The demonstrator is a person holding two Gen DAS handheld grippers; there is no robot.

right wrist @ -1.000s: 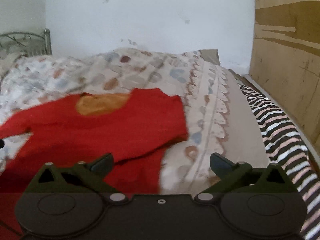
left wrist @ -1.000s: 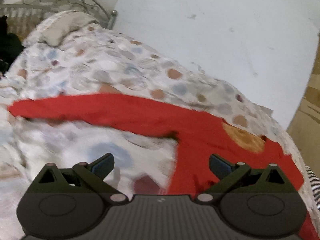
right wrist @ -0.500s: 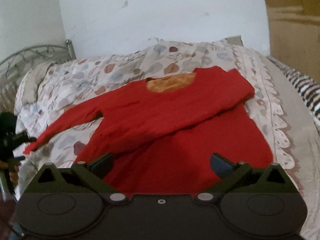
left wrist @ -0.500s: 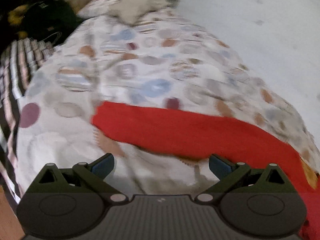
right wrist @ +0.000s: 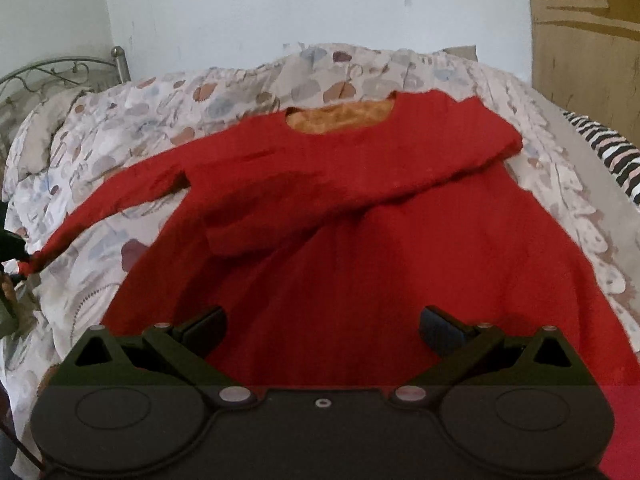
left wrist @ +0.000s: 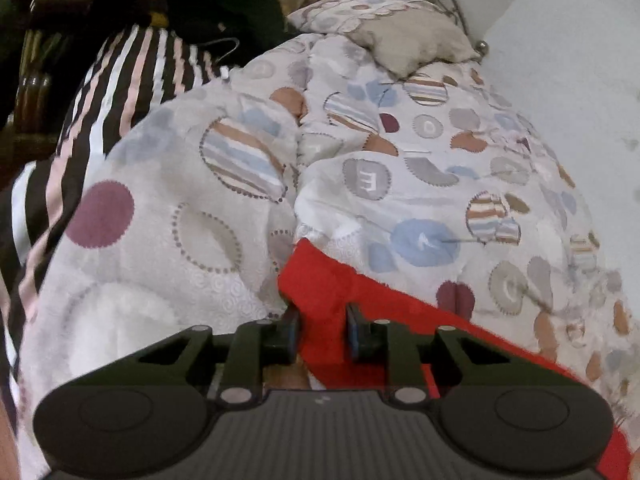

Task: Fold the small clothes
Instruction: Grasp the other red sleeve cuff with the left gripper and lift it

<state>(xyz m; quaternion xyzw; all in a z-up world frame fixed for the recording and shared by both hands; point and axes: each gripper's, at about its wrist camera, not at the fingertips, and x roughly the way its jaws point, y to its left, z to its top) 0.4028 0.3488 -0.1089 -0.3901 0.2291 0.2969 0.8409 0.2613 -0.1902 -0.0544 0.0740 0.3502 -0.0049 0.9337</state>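
Observation:
A red long-sleeved sweater (right wrist: 380,240) with an orange inner neck lies flat on the bed. Its right sleeve is folded across the chest; its left sleeve stretches out to the left. My left gripper (left wrist: 322,334) is shut on the cuff end of that left sleeve (left wrist: 320,280), with the red cloth between the blue pads. My right gripper (right wrist: 322,326) is open and empty, hovering above the sweater's lower body.
The bed is covered by a white quilt with coloured circles (left wrist: 400,184). A striped black, white and pink blanket (left wrist: 120,80) lies at the bed's edge and shows in the right wrist view (right wrist: 608,148). A pillow (left wrist: 404,36) and metal headboard (right wrist: 60,68) stand at the head.
My left gripper moved left along the sleeve to its cuff and closed on it. My right gripper drew back over the sweater's lower body and stayed open.

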